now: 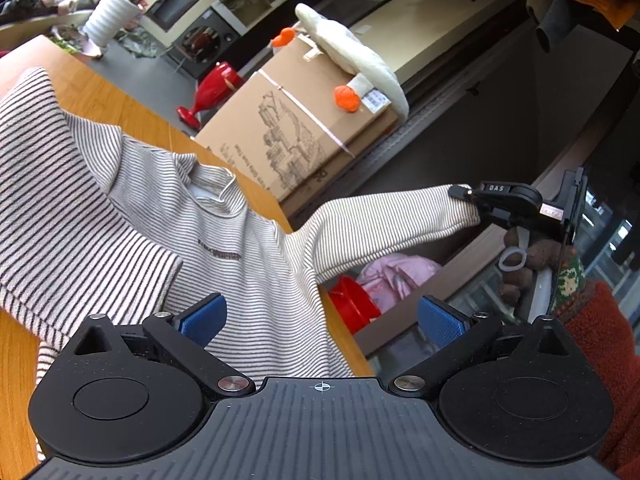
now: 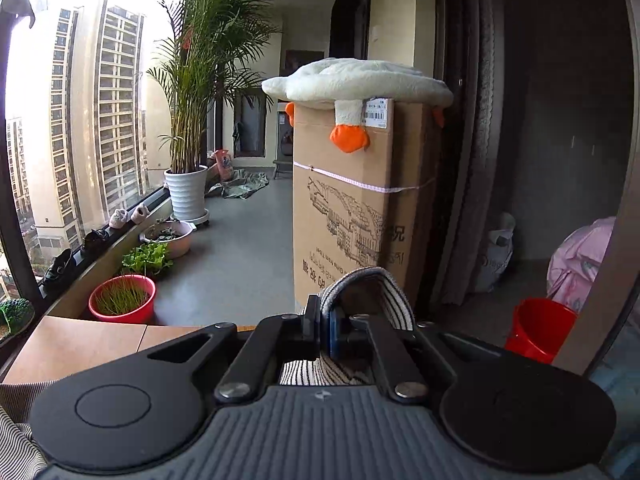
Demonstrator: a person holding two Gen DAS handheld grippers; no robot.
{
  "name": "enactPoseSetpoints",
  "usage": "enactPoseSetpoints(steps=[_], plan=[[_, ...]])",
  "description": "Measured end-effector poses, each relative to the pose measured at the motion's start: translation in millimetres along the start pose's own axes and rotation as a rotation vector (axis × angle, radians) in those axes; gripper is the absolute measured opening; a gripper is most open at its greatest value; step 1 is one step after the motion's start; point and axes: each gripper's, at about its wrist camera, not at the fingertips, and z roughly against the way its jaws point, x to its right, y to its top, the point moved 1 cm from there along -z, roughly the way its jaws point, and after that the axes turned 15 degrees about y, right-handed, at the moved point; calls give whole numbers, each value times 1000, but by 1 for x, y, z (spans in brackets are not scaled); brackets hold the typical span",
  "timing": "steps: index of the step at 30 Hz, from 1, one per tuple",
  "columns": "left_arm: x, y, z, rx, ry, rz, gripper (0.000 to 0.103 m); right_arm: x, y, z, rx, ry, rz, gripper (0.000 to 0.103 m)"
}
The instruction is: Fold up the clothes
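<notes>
Two claws are at work on one striped sweater [image 1: 224, 240]. Nearest, the left claw [image 1: 320, 320] hangs with its blue pads [image 1: 204, 318] spread wide and nothing between them, poised above the sweater's lower body. That body lies chest-up on the wooden table [image 1: 104, 100], collar toward the far edge, one sleeve bunched up at the left. Further out, the other sleeve [image 1: 384, 220] is stretched off the table's edge into the air, its cuff pinched in the right claw [image 1: 466, 194]; from that claw's own camera the jaws are closed tight on the striped cuff [image 2: 360, 288].

My guess is this is the sleeve-folding step, only just under way. The next move would need the right claw to carry the cuff back across the chest and lay it flat, while the left one presses or pins the body so it doesn't drag.

Beyond stand a cardboard box [image 1: 296, 128] with a plush goose [image 1: 352, 52] on top, and a red bucket [image 2: 536, 328].
</notes>
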Motion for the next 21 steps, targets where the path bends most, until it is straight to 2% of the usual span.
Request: enactPoseSetpoints(steps=[4, 10, 21], plan=[[4, 0, 3, 6, 20, -26, 103, -17, 22, 10, 13, -25, 68, 4], [4, -3, 7, 17, 12, -35, 103, -39, 42, 27, 27, -38, 120, 4], [4, -3, 11, 28, 4, -41, 103, -71, 58, 26, 34, 4, 155, 4]])
